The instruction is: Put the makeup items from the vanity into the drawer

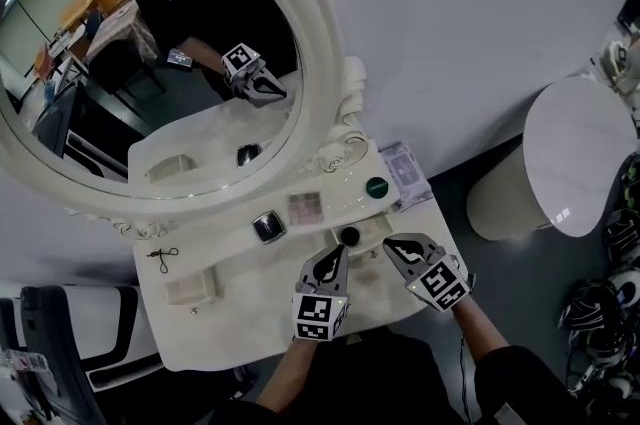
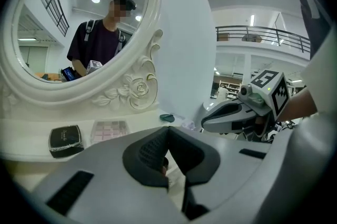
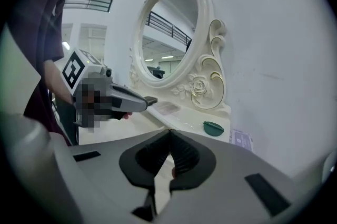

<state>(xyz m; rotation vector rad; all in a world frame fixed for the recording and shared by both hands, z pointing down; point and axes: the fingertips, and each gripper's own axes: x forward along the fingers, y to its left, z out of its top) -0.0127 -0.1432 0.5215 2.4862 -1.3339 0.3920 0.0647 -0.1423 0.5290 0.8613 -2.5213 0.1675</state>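
Grey left tool (image 1: 338,254), right tool (image 1: 389,243): jaws together, empty.

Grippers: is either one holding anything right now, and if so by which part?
Nothing is held: the left gripper and the right gripper are both shut, jaws closed together and empty.

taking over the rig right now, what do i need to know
Left gripper: shut, empty. Right gripper: shut, empty. Both hover over the vanity's front.
On the shelf: black compact, eyeshadow palette, green round case. A small black jar sits just below the shelf.
Done: nothing visibly stowed.
Left: move these items into the drawer.
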